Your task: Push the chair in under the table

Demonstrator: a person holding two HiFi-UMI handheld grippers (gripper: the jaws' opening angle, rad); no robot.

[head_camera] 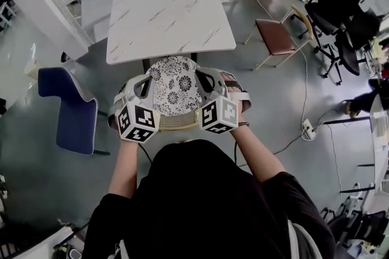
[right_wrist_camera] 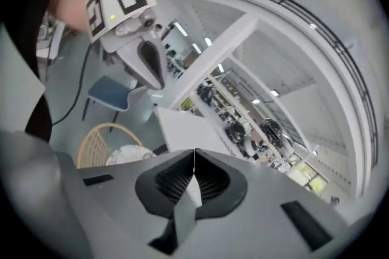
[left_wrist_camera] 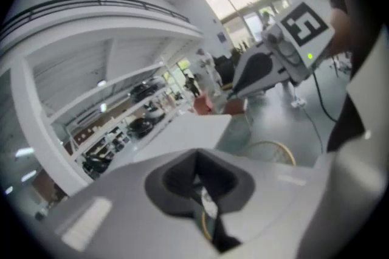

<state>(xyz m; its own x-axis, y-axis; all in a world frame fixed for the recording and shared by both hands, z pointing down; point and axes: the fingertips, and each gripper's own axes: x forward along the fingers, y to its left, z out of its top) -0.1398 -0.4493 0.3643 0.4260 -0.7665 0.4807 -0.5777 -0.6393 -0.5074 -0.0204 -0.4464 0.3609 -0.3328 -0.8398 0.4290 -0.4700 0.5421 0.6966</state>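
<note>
Chair stands at the near edge of the white bench, its patterned seat mostly out and its front-to-back line aimed straight under the bench. The left claw and right claw hang above the chair's wicker back, one each side and equally near, both closed on nothing. On the smooth grey floor, a blue chair stands left of the bench and a brown chair right of it.

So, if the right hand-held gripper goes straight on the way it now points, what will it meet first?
Most likely the white marble-patterned table, near its front edge. Depth is unclear, so this is only a guess.
</note>
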